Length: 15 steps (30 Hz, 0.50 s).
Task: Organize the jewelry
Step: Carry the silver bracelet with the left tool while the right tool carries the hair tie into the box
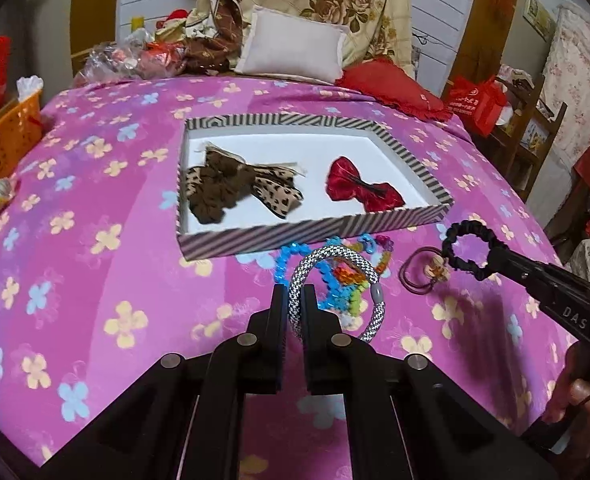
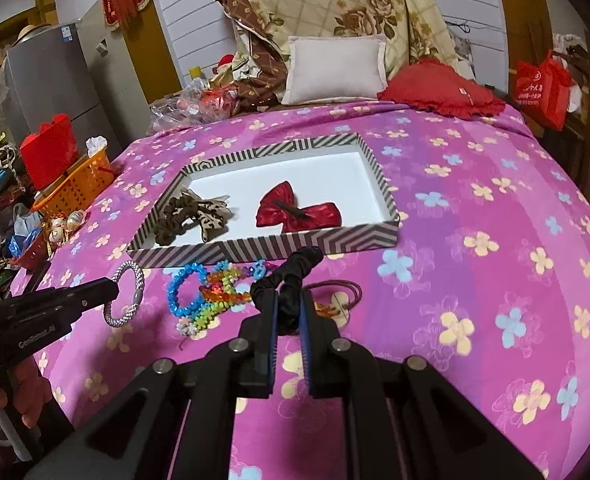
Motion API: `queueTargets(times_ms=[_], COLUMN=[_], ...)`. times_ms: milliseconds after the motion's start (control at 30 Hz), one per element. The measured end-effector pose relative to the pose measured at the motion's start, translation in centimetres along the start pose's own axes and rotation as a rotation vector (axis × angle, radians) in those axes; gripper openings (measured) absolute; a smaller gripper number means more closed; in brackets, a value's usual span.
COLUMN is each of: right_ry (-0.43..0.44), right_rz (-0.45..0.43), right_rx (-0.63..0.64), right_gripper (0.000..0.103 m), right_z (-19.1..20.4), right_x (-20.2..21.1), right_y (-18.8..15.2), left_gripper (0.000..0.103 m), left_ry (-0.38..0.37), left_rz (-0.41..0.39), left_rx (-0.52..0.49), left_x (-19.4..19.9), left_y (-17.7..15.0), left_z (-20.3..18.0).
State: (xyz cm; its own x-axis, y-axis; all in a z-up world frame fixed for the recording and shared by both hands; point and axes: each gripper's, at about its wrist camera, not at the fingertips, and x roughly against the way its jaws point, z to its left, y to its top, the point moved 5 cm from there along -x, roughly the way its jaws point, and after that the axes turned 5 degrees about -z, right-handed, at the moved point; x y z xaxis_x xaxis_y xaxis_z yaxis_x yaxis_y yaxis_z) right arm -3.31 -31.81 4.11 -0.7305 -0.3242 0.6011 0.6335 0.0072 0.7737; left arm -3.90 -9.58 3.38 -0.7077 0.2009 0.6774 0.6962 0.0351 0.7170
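My left gripper [image 1: 295, 300] is shut on a silver-white braided bracelet [image 1: 335, 258], held up above the pink bedspread. In the right wrist view the same bracelet [image 2: 135, 280] hangs from the left gripper [image 2: 113, 287] at the left. My right gripper [image 2: 288, 304] is shut on a black scrunchie [image 2: 295, 268], and the black scrunchie [image 1: 469, 250] shows at the right in the left wrist view. Beyond both stands a striped tray [image 1: 311, 236] holding a brown leopard bow [image 1: 231, 188] and a red bow [image 1: 363, 188]. Colourful bead bracelets [image 2: 211, 292] and a thin brown cord loop [image 2: 335, 300] lie in front of the tray.
Pillows, a white cushion [image 1: 295, 52] and a red cushion [image 1: 391, 88] crowd the head of the bed. An orange basket [image 2: 75, 188] and small clutter sit past the bed's left edge. A red bag [image 2: 543, 88] hangs at the right. A person's hand [image 1: 579, 392] holds the right gripper's handle.
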Motion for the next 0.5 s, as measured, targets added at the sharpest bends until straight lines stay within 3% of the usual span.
queueTargets(times_ms=[500], right_ry=[0.011], right_rz=[0.015], right_rx=[0.054], right_gripper=[0.010], right_z=[1.6], right_x=[-2.0], right_y=[2.1], left_gripper=[0.000], left_ry=[0.076], left_rz=[-0.047], left_rx=[-0.016], left_x=[-0.9], left_y=[3.8], left_z=[1.9])
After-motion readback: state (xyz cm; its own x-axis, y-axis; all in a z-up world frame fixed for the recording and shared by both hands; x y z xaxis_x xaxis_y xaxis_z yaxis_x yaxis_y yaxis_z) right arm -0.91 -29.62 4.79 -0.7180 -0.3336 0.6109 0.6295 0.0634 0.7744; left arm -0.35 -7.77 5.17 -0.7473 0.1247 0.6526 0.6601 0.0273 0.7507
